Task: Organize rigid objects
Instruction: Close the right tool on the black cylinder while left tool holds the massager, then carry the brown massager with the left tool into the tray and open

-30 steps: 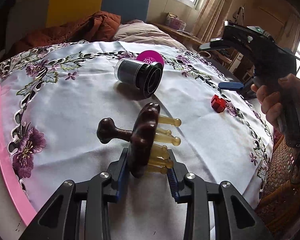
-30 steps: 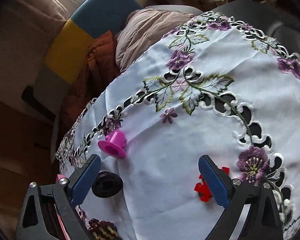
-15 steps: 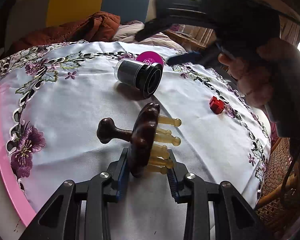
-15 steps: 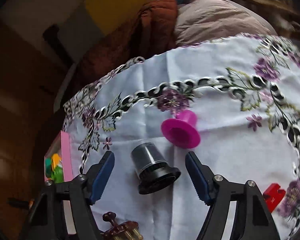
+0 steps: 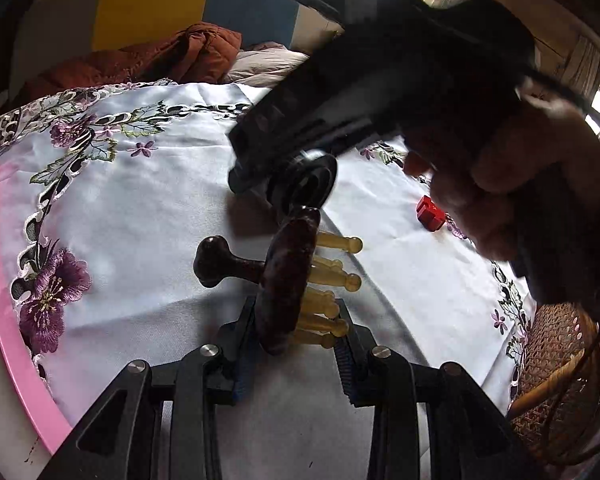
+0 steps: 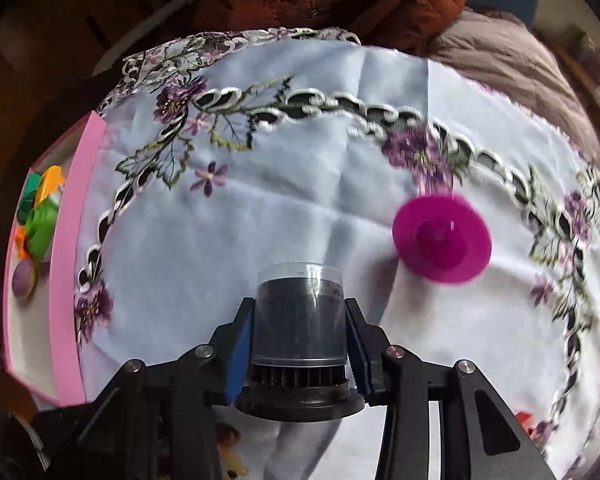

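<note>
Two jaws closing on black canister (image 6: 300, 320) (clear-capped); left jaws clamp dark wooden massager (image 5: 288, 276).

Bedroom: pillow (image 5: 268, 60), embroidered tablecloth (image 5: 160, 208), wicker chair (image 5: 556, 368).

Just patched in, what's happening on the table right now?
A person is working two tools over the embroidered tablecloth. The left tool is shut on a dark wooden massager with amber pegs. The right tool is closing around the black cylinder, which lies between its pads. A magenta piece and a red block lie loose.
</note>
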Motion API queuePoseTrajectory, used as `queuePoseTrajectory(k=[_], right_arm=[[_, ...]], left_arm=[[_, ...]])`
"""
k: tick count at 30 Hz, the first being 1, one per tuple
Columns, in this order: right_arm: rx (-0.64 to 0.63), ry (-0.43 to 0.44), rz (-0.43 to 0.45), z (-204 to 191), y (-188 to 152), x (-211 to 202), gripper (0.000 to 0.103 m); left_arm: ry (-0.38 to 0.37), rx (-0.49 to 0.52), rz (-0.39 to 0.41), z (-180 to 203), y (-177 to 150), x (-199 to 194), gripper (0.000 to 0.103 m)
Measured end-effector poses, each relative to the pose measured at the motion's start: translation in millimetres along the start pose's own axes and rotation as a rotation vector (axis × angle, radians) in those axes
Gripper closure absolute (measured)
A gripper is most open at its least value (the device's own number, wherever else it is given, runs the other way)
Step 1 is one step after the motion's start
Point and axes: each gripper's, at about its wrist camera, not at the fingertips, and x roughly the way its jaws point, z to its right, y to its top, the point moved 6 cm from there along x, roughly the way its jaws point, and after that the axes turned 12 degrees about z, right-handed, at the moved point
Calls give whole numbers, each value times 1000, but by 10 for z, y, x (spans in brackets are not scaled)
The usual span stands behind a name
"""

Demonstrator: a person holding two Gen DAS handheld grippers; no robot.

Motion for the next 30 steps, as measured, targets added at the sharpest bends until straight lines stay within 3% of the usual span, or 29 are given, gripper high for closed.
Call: queuePoseTrajectory(k=[5,10,21,30], right_arm=[[72,55,61,160,-190,-50,59],[42,77,145,147,-260,-76,59],[-23,47,161,103,-249,-46,58],[-83,22,184,31,-220,-26,59]], left_arm=[[2,1,0,6,-5,-3,69],[27,13,-6,38,-4,-31,69],[61,28,-7,64,-43,-242,69],[81,-12,94,-49,179,-816,69]])
